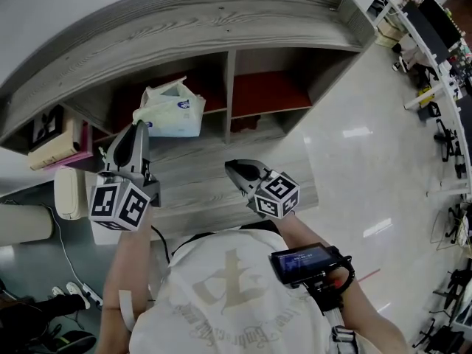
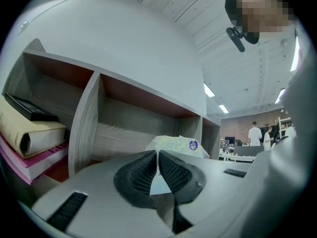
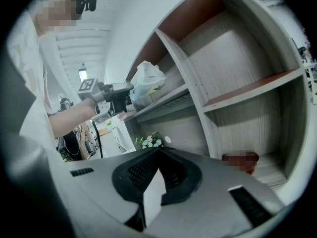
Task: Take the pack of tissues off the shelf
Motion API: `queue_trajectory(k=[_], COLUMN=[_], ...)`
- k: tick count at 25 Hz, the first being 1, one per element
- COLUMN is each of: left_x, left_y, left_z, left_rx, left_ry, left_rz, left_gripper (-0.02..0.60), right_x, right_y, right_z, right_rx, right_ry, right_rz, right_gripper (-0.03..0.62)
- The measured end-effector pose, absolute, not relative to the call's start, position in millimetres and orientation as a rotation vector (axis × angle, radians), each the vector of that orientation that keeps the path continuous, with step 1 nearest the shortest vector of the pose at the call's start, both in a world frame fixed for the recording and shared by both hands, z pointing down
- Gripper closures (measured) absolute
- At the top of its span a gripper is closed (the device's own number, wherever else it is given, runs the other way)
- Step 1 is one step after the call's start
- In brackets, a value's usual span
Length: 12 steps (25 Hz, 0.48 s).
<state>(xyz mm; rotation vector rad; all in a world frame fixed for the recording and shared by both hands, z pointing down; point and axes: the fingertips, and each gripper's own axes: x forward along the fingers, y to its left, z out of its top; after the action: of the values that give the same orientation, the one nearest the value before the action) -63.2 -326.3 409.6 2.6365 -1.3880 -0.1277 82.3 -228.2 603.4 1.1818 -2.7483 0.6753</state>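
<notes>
**White plastic pack of tissues point(image 1: 173, 109) pinched at the shelf front**

White and crinkled, with a round blue label, the pack of tissues point(image 2: 178, 144) stands at the front of an upper compartment of the shelf point(image 1: 221, 21). This compartment lies just left of the central divider point(image 1: 228, 87) in the head view. The wrapper rises to a loose peak at the top point(image 3: 146, 81).

The left gripper point(image 1: 138, 133) points level into that compartment. Its jaws are drawn together on the near left corner of the wrapper. In the left gripper view the dark ribbed pads meet in a thin line point(image 2: 157, 155), and the pack shows directly beyond them. From the right gripper view the same gripper point(image 3: 121, 88) is seen side-on, touching the pack's lower edge. Whether the pack rests on the board or hangs just clear of it cannot be told.

The right gripper point(image 1: 234, 169) hangs lower and nearer the person, well apart from the pack. Its jaws are together with nothing between them point(image 3: 158, 151).

The shelf is grey wood grain outside and red-brown inside point(image 3: 193, 83). One compartment further left, past an upright panel, lies a stack of books point(image 2: 29, 138), beige over pink. A screened device point(image 1: 302, 260) is strapped to the person's right wrist. Beside the shelf the pale floor point(image 1: 369, 161) is glossy.
</notes>
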Motion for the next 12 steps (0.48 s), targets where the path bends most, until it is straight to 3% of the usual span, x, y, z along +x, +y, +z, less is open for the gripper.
queue_trajectory(k=[12], left_x=[-82], left_y=[-296], left_z=[411], left_rx=[2.664], left_ry=[-1.294], left_rz=[-0.165], left_gripper=[0.555], right_x=[69], right_y=[-211], right_z=[599], right_rx=[1.243], right_ry=[-2.722], right_rz=[0.637], right_gripper=[0.589])
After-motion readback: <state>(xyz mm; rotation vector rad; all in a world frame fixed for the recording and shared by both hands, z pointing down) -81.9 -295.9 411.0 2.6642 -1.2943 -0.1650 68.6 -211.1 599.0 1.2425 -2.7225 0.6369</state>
